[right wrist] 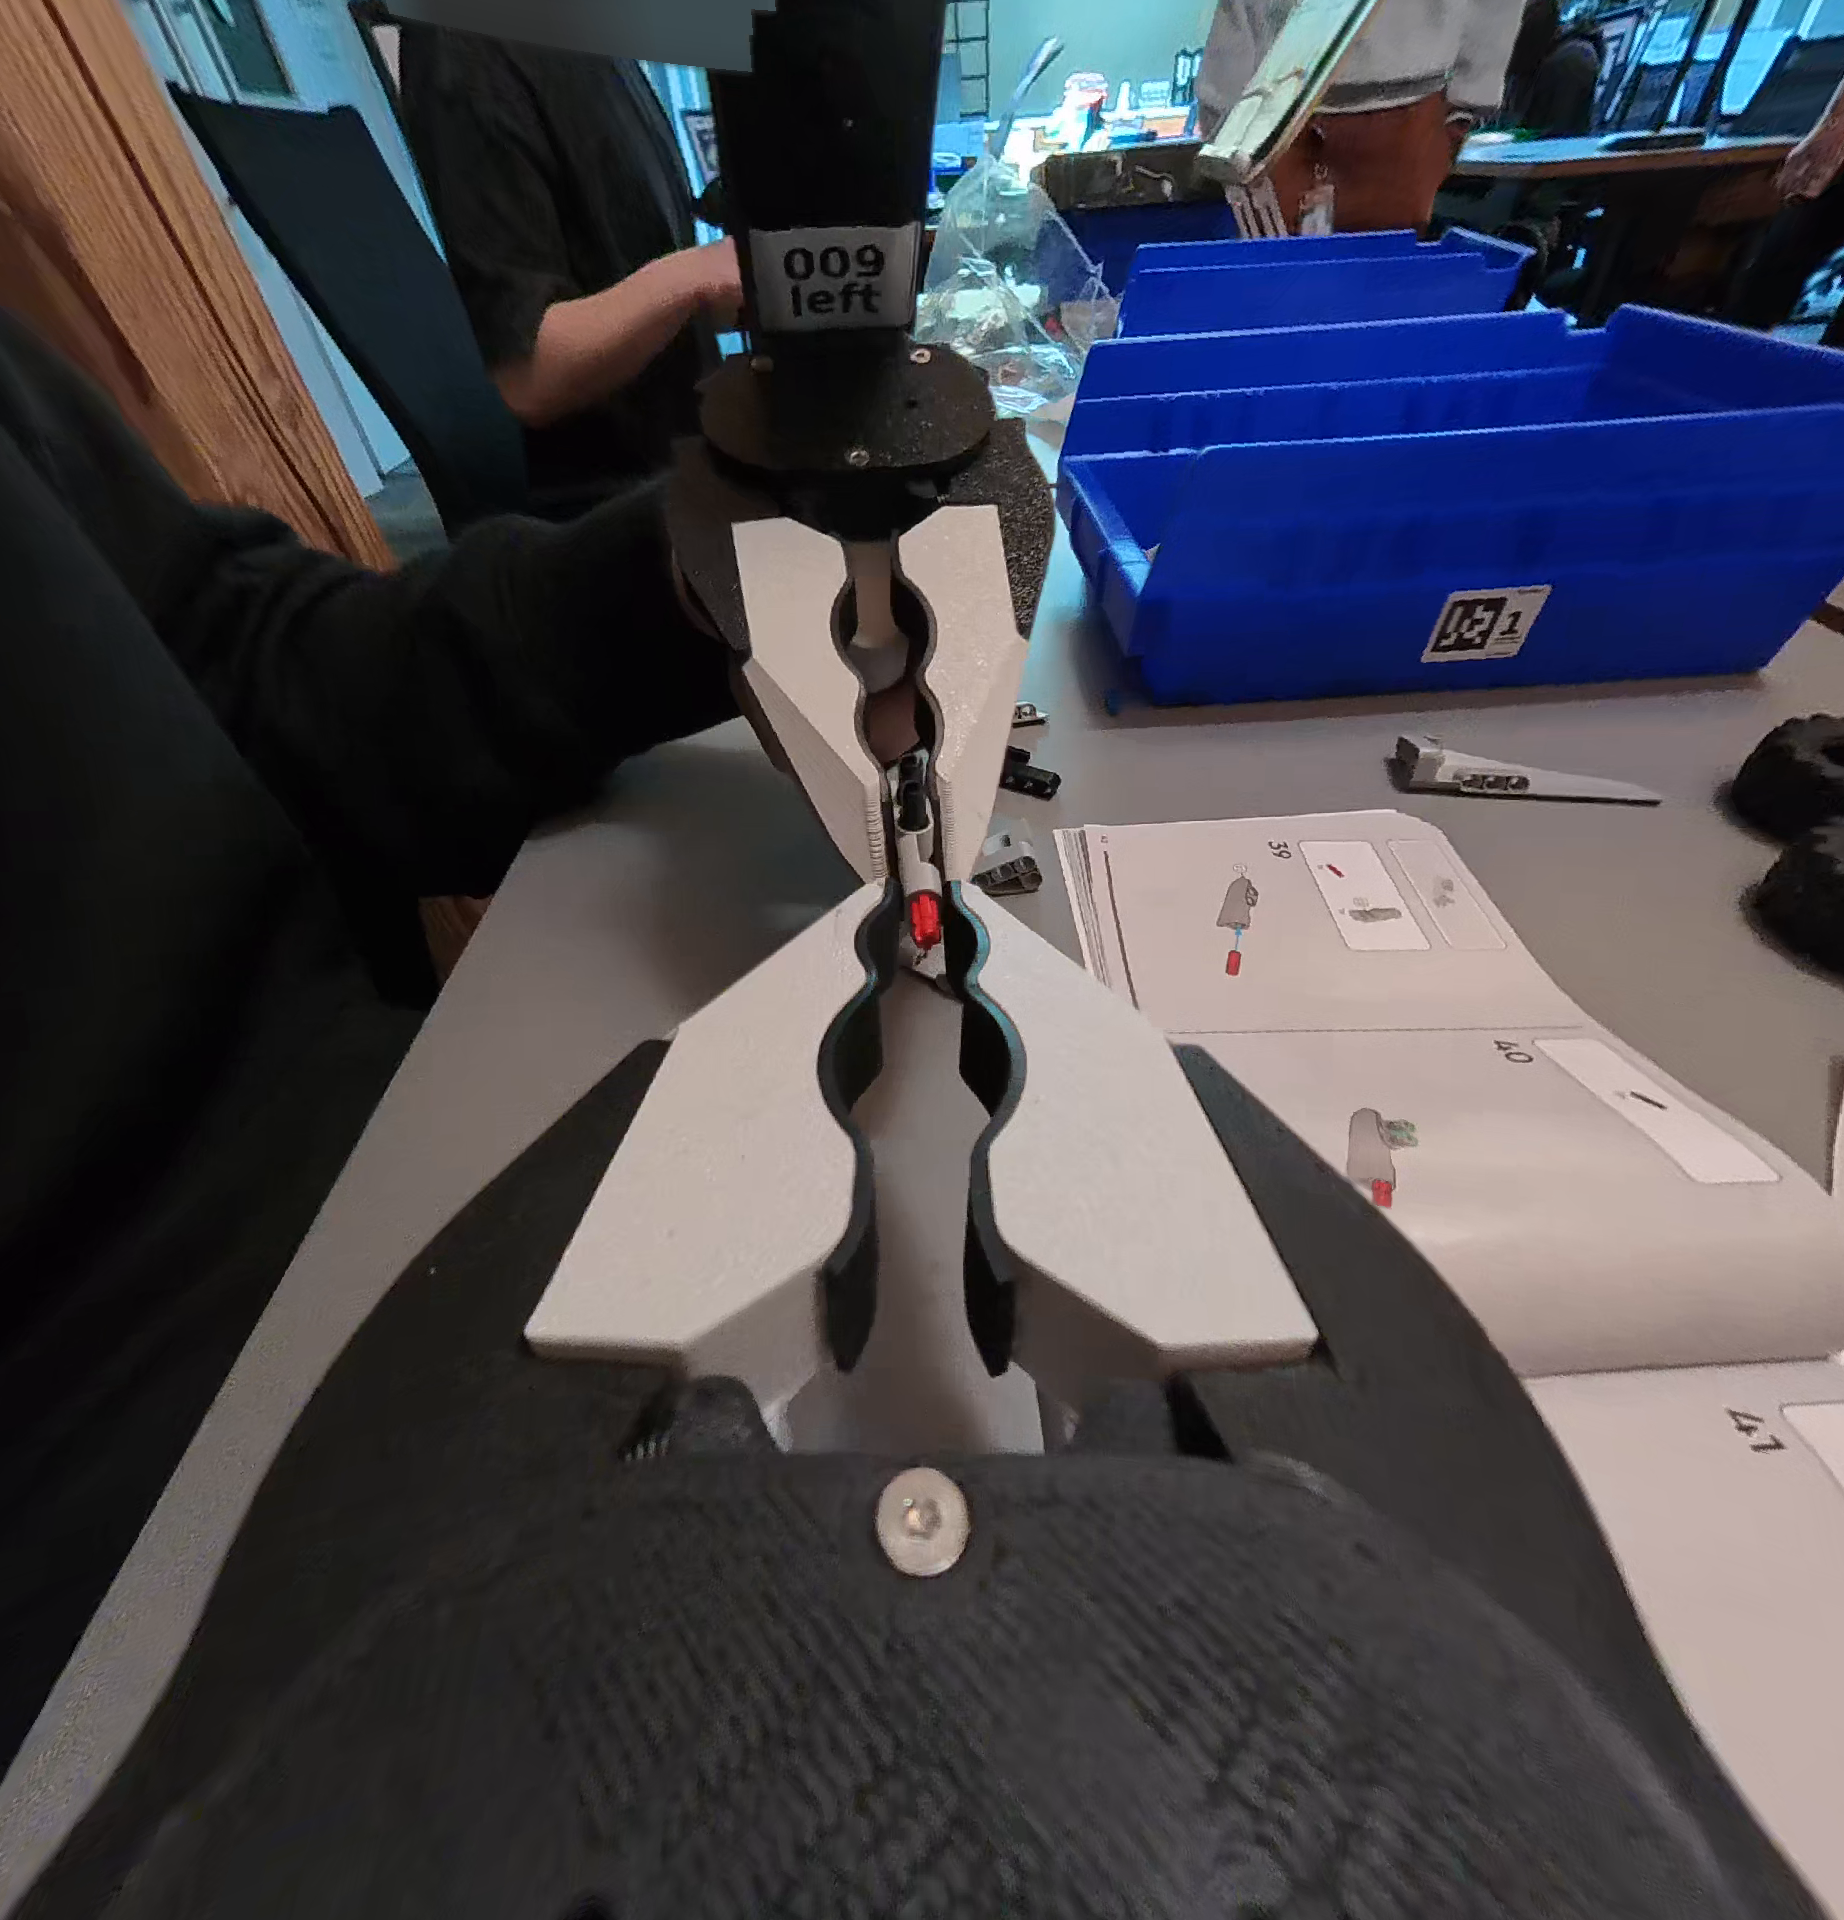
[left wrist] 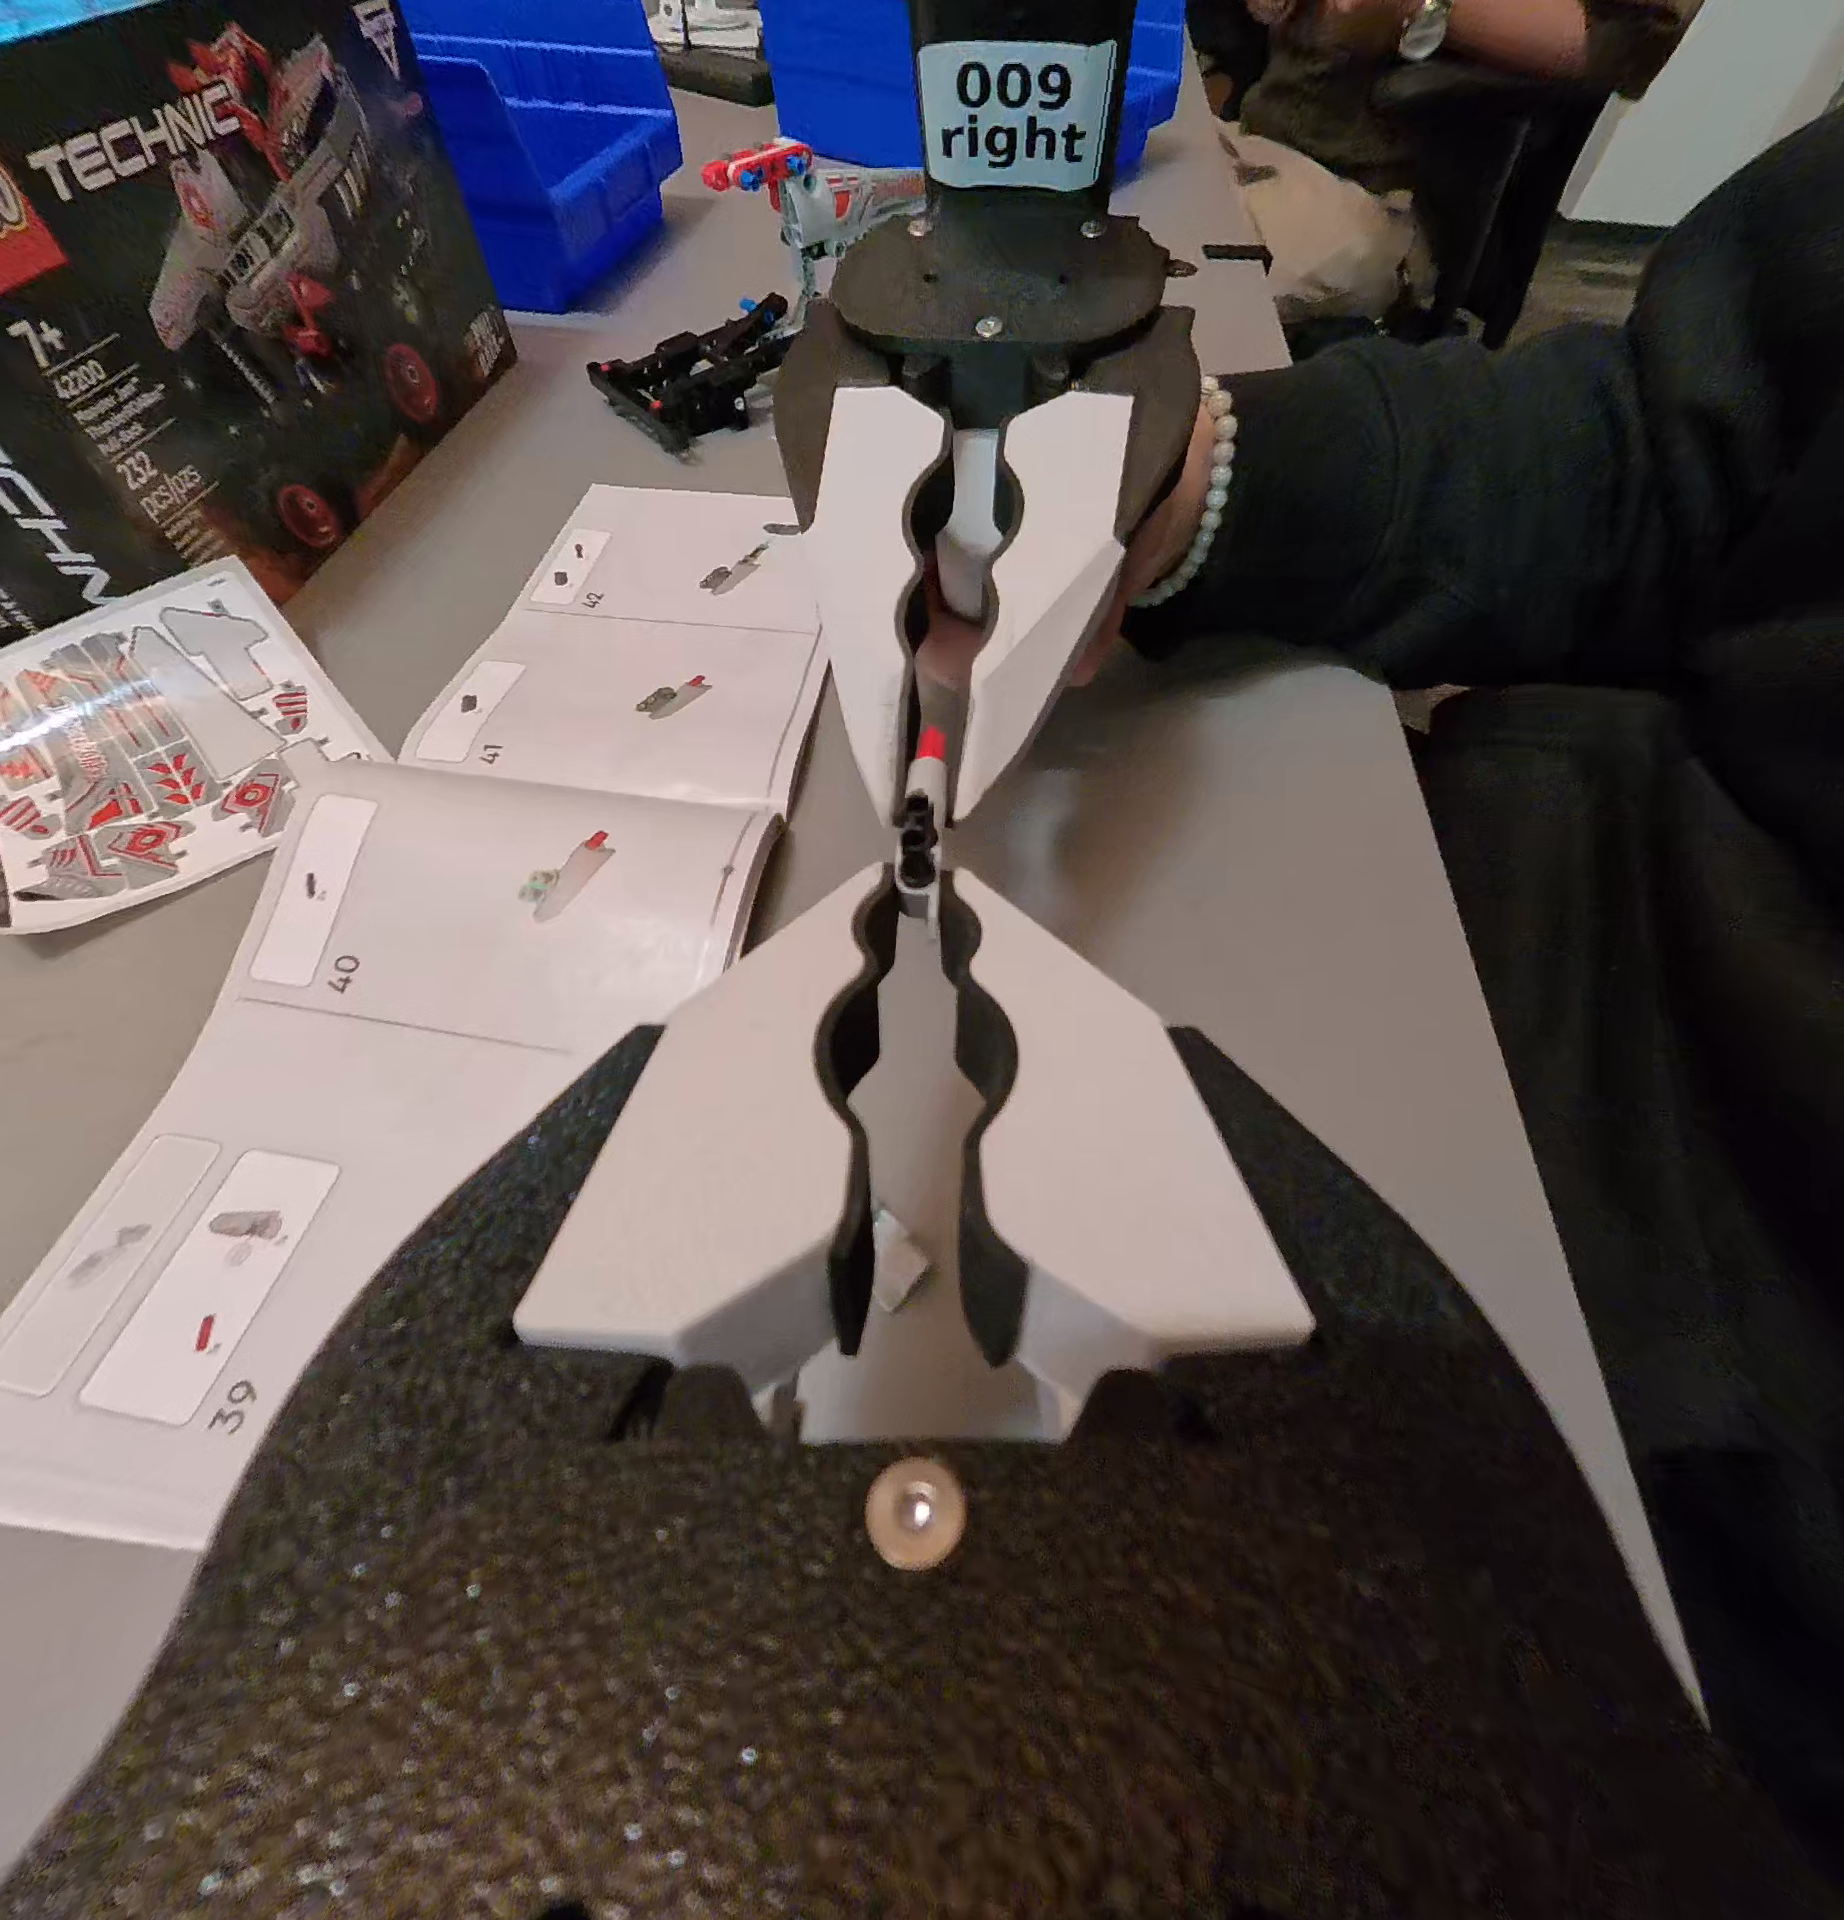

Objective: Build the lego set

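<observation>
My two grippers meet tip to tip above the grey table edge and hold one small Lego assembly between them. In the left wrist view my left gripper (left wrist: 918,883) is shut on the assembly's grey and black end (left wrist: 916,844). The right gripper (left wrist: 926,805) faces it from above, shut on the end with the red pin (left wrist: 930,744). In the right wrist view my right gripper (right wrist: 913,902) is shut around the red pin (right wrist: 924,916), and the left gripper (right wrist: 910,831) holds the grey and black part (right wrist: 910,802) opposite.
An open instruction booklet (left wrist: 482,883) (right wrist: 1417,1039) lies beside the grippers. A sticker sheet (left wrist: 118,748), the Lego box (left wrist: 170,312), a black chassis part (left wrist: 689,374) and blue bins (right wrist: 1469,499) stand around. Black tyres (right wrist: 1822,831) and a grey wedge panel (right wrist: 1510,779) lie to the right. Less than 4 cm separates the two grippers' tips.
</observation>
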Demonstrator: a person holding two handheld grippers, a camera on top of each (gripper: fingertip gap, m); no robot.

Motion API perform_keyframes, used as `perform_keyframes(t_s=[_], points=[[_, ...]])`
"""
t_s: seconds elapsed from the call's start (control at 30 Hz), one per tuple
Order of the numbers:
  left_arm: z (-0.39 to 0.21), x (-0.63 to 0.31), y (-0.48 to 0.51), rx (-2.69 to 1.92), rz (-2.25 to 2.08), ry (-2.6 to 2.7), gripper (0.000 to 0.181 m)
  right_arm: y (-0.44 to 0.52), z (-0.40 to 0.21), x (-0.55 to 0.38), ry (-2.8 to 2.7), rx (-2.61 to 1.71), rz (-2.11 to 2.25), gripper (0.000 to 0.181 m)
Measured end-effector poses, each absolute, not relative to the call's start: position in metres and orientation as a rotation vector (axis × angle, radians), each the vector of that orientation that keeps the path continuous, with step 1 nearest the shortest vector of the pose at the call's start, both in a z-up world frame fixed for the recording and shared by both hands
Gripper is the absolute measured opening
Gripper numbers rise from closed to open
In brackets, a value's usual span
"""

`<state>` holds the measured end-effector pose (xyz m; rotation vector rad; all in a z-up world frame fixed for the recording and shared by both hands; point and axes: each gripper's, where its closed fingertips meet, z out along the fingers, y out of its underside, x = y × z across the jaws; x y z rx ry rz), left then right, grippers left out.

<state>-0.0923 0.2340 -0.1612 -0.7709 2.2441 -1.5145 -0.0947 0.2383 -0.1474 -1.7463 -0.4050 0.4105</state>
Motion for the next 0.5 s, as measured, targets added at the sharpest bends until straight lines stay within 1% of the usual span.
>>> perform_keyframes(t_s=[0.03, 0.13, 0.27, 0.4, 0.5], points=[[-0.160, -0.092, 0.236, -0.770, -1.510, 2.232, 0.005, 0.239, -0.147, -0.095, -0.408, -1.747, 0.414, 0.006], [-0.153, -0.090, 0.247, -0.788, -1.491, 2.175, 0.015, 0.241, -0.152, -0.093, -0.378, -1.769, 0.445, 0.005], [-0.124, -0.109, 0.278, -0.764, -1.440, 2.104, 0.012, 0.231, -0.154, -0.090, -0.351, -1.794, 0.533, 0.006], [-0.099, -0.120, 0.370, -0.989, -1.214, 1.892, 0.005, 0.224, -0.157, -0.080, -0.287, -1.822, 0.547, 0.006], [-0.110, -0.126, 0.461, -1.273, -0.923, 1.805, 0.004, 0.222, -0.167, -0.076, -0.254, -1.891, 0.558, 0.006]])
